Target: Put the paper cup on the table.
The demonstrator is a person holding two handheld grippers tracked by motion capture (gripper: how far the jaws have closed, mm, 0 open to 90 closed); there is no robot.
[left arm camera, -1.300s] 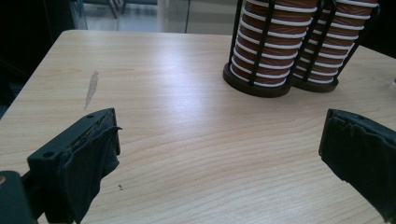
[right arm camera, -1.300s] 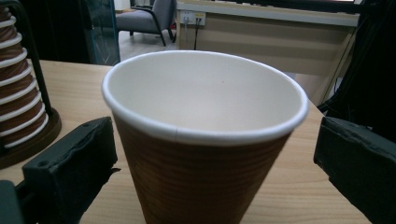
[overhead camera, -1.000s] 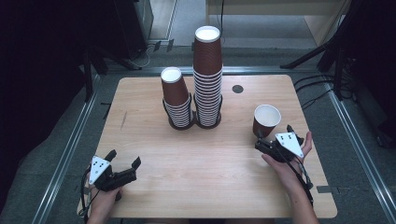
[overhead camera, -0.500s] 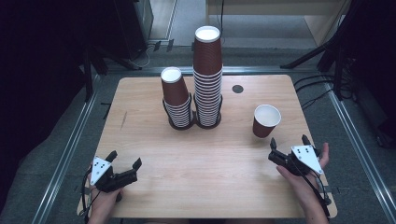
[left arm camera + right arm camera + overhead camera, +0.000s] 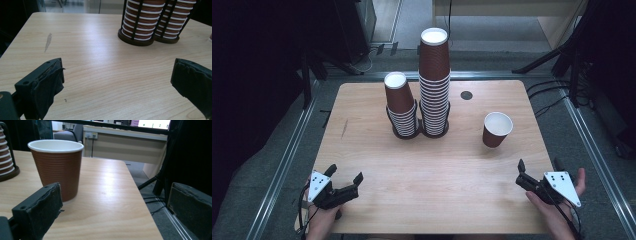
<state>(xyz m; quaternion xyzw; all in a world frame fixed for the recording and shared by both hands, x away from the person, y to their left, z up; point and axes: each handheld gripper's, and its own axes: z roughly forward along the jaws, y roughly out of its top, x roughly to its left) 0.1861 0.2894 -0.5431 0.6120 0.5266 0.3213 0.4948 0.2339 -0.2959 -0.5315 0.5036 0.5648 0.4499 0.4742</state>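
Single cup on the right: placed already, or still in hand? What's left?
Done: the single cup stands upright on the table, apart from both stacks. In hand: nothing. The right gripper is open, near the table's front edge, short of the cup; the left gripper is open and idle. Left, probably: more cups off the short stack or tall stack.
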